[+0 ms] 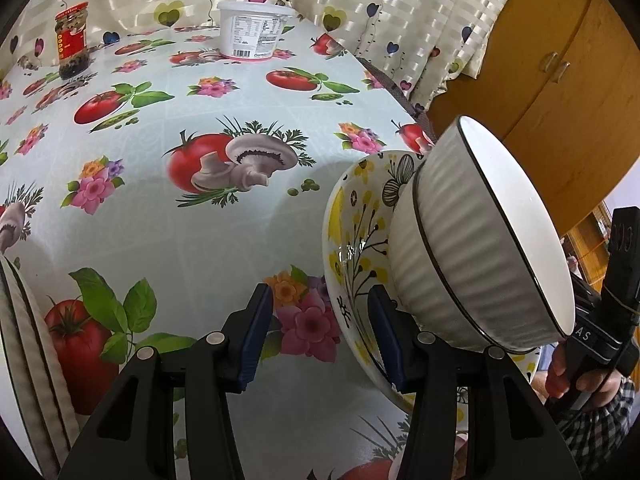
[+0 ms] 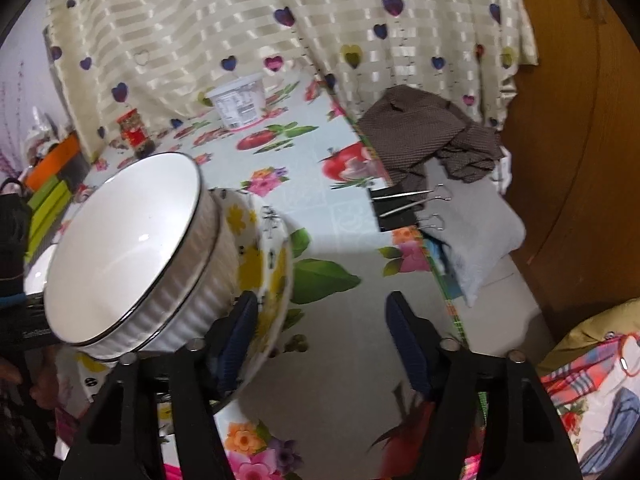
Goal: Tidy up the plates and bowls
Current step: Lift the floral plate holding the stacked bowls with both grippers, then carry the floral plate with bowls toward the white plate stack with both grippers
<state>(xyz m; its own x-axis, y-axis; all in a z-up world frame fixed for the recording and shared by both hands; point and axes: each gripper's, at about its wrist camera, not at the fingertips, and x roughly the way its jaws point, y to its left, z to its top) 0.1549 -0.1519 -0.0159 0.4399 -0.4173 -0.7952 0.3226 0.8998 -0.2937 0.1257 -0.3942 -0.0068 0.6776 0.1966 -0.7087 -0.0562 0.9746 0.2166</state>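
A white ribbed bowl [image 1: 472, 248] with a dark rim sits nested in a white dish with yellow flowers [image 1: 352, 232]; both are tilted up off the table. My left gripper [image 1: 320, 336] is open, its right finger inside the flowered dish's rim. In the right wrist view the ribbed bowl [image 2: 132, 248] and flowered dish [image 2: 260, 256] are at the left. My right gripper [image 2: 320, 340] is open, its left finger against the flowered dish. A striped plate edge [image 1: 28, 352] shows at the far left of the left wrist view.
The table [image 1: 224, 240] has a vegetable-print cloth. A white tub [image 1: 252, 30] and a red-labelled jar [image 1: 72, 40] stand at the back. A curtain hangs behind. A brown cloth [image 2: 428, 136], a pillow and a wooden cabinet [image 2: 580, 160] are to the right of the table edge.
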